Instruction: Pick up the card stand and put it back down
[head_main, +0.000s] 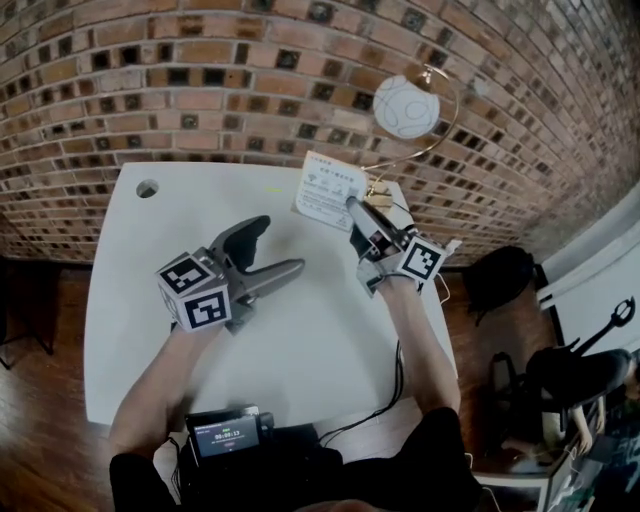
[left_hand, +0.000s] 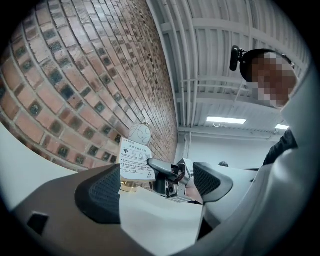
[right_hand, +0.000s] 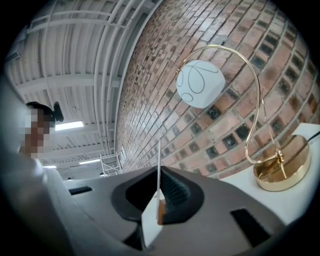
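The card stand is a white printed card (head_main: 330, 190) on a small wooden foot (right_hand: 161, 212), near the table's far edge. My right gripper (head_main: 353, 207) is shut on it, and in the right gripper view the card (right_hand: 159, 170) stands edge-on between the ribbed pads. I cannot tell whether its foot touches the white table (head_main: 300, 330). My left gripper (head_main: 282, 247) hovers open and empty over the table's middle left. In the left gripper view, the card (left_hand: 136, 161) and the right gripper (left_hand: 167, 172) show between its spread jaws.
A gold arc lamp with a white globe (head_main: 405, 106) stands just behind the card, its round base (right_hand: 281, 170) on the table's far right. A cable hole (head_main: 147, 188) is at the far left corner. A recorder with a screen (head_main: 226, 434) sits at the near edge. The brick wall (head_main: 200, 80) lies behind.
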